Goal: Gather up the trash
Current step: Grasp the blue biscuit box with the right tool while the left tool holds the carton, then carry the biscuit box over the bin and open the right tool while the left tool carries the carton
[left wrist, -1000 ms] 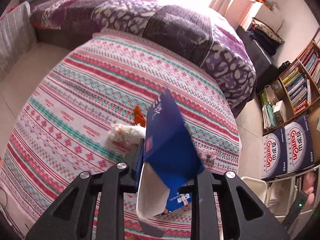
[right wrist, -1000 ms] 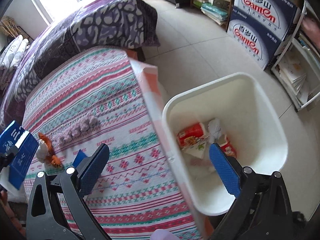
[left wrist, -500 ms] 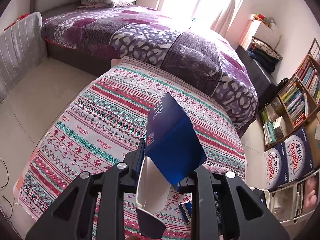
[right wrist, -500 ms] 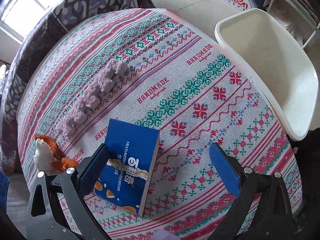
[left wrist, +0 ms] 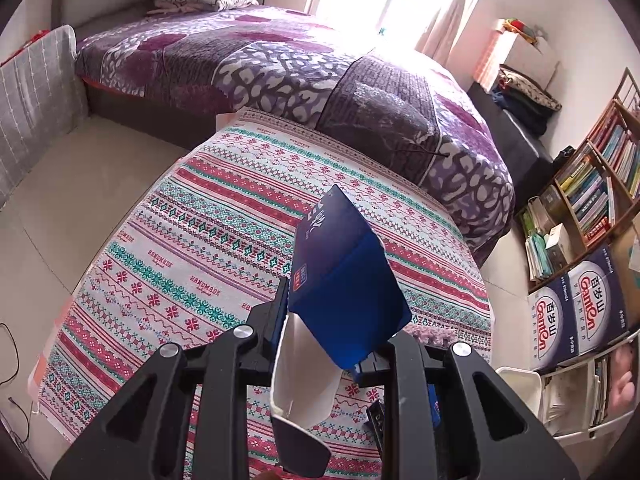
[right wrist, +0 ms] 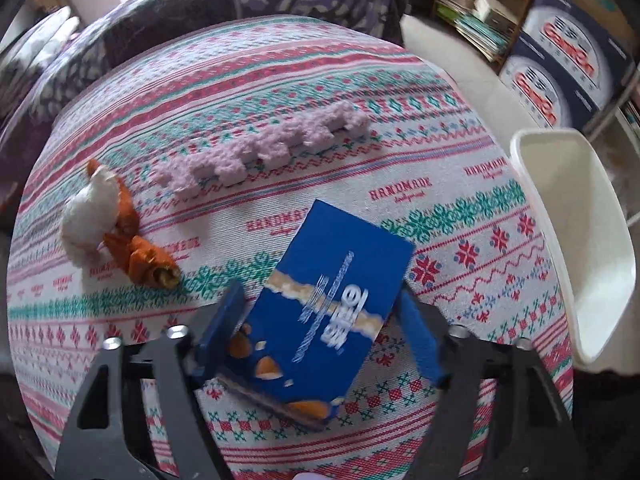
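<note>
The right gripper (right wrist: pixel 320 324) hangs low over the patterned tablecloth (right wrist: pixel 280 64), its blue fingers (right wrist: pixel 222 320) spread to either side of a blue biscuit box (right wrist: pixel 332 300); whether the pads already touch the box's sides cannot be told, since the view is motion-blurred; the jaws look not yet closed. To do this grasp well, the person should centre the box between the fingers, bring the pads onto its two long side walls near the near end, and squeeze only lightly, for thin card crushes and slips; a straight lift then clears the cloth.

The box lies flat, printed face up, near the table's front edge; its long axis runs from the gripper away toward the far right, slightly skewed to the fingers, with the near end under the jaws and the far corner pointing toward the white bin (right wrist: pixel 576 240) beside the table's right edge.

The left gripper (left wrist: pixel 336 340) pinches an opened dark-blue carton (left wrist: pixel 344 280), its white inner flap hanging down, held above the table.

Further out lie a crumpled white and orange wrapper (right wrist: pixel 108 224) at the left and a pale purple knitted strip (right wrist: pixel 260 148) toward the far side.
</note>
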A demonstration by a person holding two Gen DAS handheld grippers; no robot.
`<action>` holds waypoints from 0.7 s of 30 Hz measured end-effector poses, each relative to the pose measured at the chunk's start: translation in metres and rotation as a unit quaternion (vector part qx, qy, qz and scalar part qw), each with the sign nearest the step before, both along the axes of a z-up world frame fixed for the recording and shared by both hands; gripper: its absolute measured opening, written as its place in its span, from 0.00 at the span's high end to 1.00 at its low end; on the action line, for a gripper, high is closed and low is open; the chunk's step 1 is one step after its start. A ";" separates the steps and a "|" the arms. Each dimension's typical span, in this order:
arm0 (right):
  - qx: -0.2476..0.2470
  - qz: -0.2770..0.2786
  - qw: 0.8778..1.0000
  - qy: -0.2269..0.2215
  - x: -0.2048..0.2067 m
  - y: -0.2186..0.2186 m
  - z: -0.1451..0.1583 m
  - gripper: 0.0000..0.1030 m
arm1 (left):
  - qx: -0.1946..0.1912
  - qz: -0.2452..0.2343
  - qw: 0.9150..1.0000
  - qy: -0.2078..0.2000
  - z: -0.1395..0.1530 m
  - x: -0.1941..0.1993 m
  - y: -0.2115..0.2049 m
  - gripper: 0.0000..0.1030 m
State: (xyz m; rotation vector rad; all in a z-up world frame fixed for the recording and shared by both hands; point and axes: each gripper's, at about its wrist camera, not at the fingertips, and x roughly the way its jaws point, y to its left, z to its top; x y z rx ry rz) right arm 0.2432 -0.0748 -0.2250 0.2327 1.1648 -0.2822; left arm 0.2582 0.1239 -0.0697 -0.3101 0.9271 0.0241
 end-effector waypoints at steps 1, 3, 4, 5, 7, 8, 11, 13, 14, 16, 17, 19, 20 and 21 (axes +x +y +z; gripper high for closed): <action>0.013 0.015 1.000 0.004 -0.001 -0.003 0.001 0.47 | 0.000 0.001 1.000 0.001 -0.001 0.000 0.000 0.76; 0.033 0.035 0.999 -0.005 -0.004 -0.010 0.009 0.47 | 0.000 0.000 1.000 0.004 -0.002 0.000 -0.001 0.77; 0.028 0.042 0.999 -0.011 -0.005 -0.012 0.015 0.47 | 0.001 -0.001 1.000 0.005 -0.003 0.000 -0.003 0.77; 0.022 0.048 0.998 -0.017 -0.005 -0.015 0.022 0.47 | 0.003 -0.002 1.000 0.005 -0.003 0.000 -0.004 0.77; 0.022 0.051 0.998 -0.028 -0.002 -0.024 0.037 0.47 | 0.008 -0.004 1.000 0.005 -0.003 0.000 -0.007 0.77; 0.023 0.050 0.998 -0.033 -0.001 -0.029 0.046 0.47 | 0.009 -0.005 1.000 0.005 -0.004 0.000 -0.010 0.77; 0.016 0.052 0.997 -0.059 0.001 -0.039 0.070 0.47 | 0.014 -0.007 1.000 0.004 -0.005 0.000 -0.015 0.76; 0.012 0.052 0.996 -0.073 0.004 -0.050 0.084 0.47 | 0.017 -0.008 1.000 0.004 -0.005 0.001 -0.019 0.76; 0.012 0.051 0.996 -0.078 0.004 -0.057 0.089 0.47 | 0.019 -0.008 1.000 0.003 -0.005 0.001 -0.021 0.77; 0.013 0.049 0.995 -0.089 0.003 -0.064 0.098 0.47 | 0.021 -0.010 1.000 0.003 -0.005 0.002 -0.025 0.76; 0.012 0.048 0.994 -0.094 0.002 -0.069 0.101 0.47 | 0.023 -0.011 1.000 0.003 -0.005 0.002 -0.028 0.76; 0.008 0.048 0.993 -0.103 -0.001 -0.076 0.105 0.47 | 0.026 -0.014 1.000 0.002 -0.006 0.003 -0.032 0.77; 0.005 0.047 0.993 -0.107 -0.003 -0.079 0.107 0.47 | 0.028 -0.015 0.999 0.001 -0.006 0.003 -0.035 0.77; 0.003 0.046 0.993 -0.111 -0.004 -0.083 0.107 0.47 | 0.030 -0.018 0.999 0.001 -0.007 0.003 -0.038 0.77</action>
